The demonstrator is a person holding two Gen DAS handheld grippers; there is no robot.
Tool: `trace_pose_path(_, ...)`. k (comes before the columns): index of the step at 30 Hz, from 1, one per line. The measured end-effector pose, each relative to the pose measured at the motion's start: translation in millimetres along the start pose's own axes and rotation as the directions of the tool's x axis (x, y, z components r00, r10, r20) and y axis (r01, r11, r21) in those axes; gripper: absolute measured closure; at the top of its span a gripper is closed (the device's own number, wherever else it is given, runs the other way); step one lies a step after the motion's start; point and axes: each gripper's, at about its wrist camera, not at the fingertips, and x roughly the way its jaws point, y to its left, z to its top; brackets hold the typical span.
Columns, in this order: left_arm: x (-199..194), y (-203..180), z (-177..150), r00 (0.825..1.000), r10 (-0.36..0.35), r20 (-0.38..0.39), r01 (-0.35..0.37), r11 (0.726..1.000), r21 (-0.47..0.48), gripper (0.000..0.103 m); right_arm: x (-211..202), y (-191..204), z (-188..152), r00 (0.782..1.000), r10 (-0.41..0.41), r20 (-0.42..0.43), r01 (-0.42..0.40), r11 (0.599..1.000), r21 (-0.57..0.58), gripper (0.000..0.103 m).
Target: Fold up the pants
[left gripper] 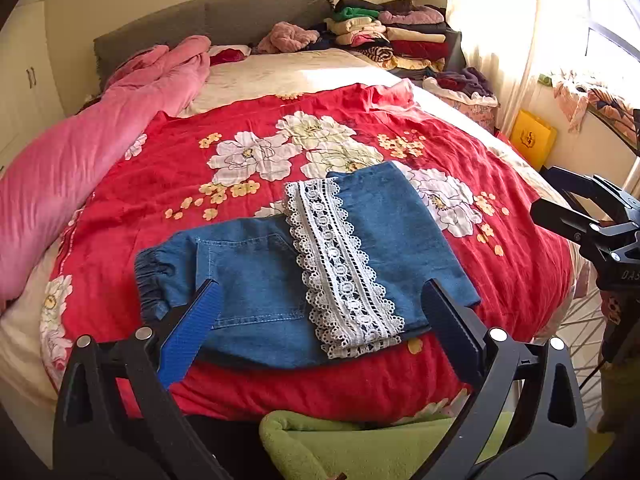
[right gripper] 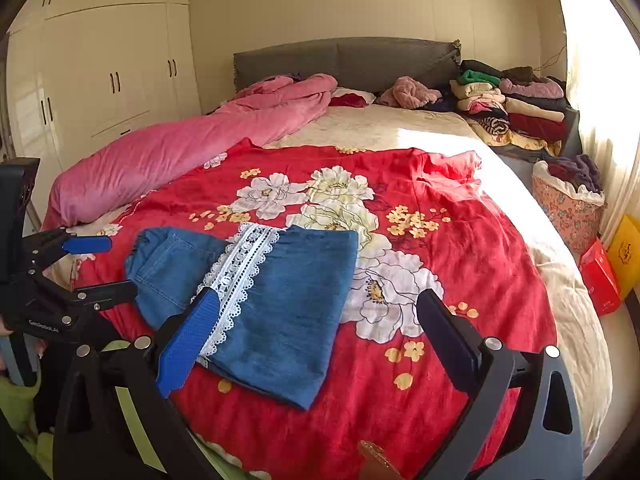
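We held two grippers above a bed. The left gripper (left gripper: 320, 312) was spread wide, holding nothing, its blue pad (left gripper: 192, 332) at eight o'clock in the left view and its dark finger (left gripper: 448, 320) at four o'clock. The right gripper (right gripper: 316, 324) was likewise spread wide and empty.

The pants (left gripper: 280, 276), blue denim, lay folded on a red floral cover (left gripper: 160, 168), near the bed's front edge. In the left view they sat just below centre, between our fingers. A gathered waistband (left gripper: 150, 280) pointed to nine o'clock. A white lace strip (left gripper: 340, 268) ran across the top of the fold, from twelve towards six o'clock. In the right view the pants (right gripper: 280, 308) lay at about eight o'clock from centre.

A rolled pink quilt (left gripper: 80, 160) lay along the bed at ten o'clock. A grey headboard (left gripper: 224, 20) stood at twelve. Stacked clothes (left gripper: 392, 36) rested at one o'clock, beside a bright window (left gripper: 612, 40). White wardrobes (right gripper: 108, 68) filled the right view at ten o'clock. A green cloth (left gripper: 360, 444) showed at six o'clock in the left view.
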Motion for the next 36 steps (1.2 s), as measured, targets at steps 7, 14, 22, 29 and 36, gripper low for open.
trace_pose_path(7,-2.1,14.9,-4.4,1.0,0.017,0.012,-0.016,0.999,-0.03,0.01,6.1,10.9,8.4,1.0,0.012,-0.003,-0.012,1.0,-0.013,0.005)
trace_pose_path(14,-1.6,38.0,-11.6,1.0,0.013,0.014,-0.012,0.996,-0.093,0.01,15.4,29.2,18.3,1.0,0.022,-0.013,-0.022,0.999,-0.048,0.005)
trace_pose_path(22,-0.5,66.6,-20.2,0.999,0.045,0.014,-0.042,0.988,-0.151,0.01,30.0,48.2,25.5,0.998,0.043,-0.039,-0.045,0.996,-0.073,0.005)
trace_pose_path(29,5.9,91.6,-29.1,0.997,0.08,0.001,-0.078,0.977,-0.198,0.01,49.0,66.3,37.0,0.995,0.077,-0.064,-0.083,0.991,-0.103,0.005)
trace_pose_path(36,17.8,119.1,-42.6,0.996,0.086,-0.032,-0.091,0.961,-0.259,0.01,77.3,86.8,50.1,0.985,0.14,-0.105,-0.152,0.982,-0.115,0.005)
